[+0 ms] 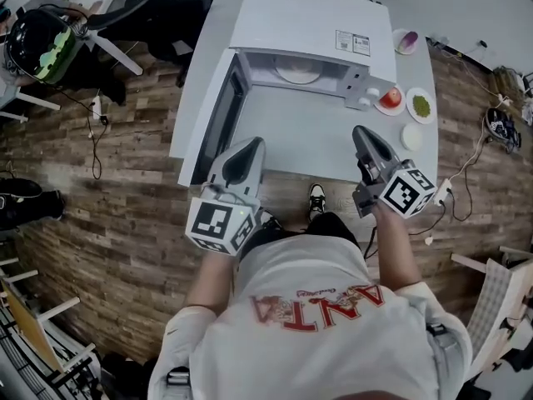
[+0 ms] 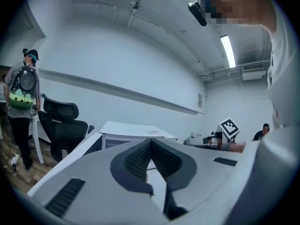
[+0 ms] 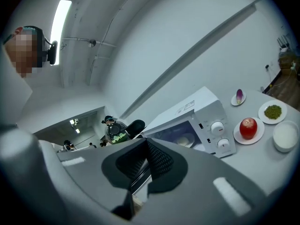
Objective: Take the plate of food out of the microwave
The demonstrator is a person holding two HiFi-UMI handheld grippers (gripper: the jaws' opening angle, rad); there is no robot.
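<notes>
Worktop (image 1: 308,136) lies open from my shut, empty left tongs (image 1: 250,146) and right tongs (image 1: 361,132) to the microwave (image 1: 308,23), door (image 1: 218,117) swung out beside the left, apple (image 1: 391,98) past the right.

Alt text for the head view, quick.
A white microwave sits on a white table with its door swung open and a plate inside. The left gripper and right gripper hover shut and empty before it.

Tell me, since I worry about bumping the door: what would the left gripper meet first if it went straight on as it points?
Probably the open front of the microwave, between its open door and the plate inside; the left gripper points there, but depth is unclear.
</notes>
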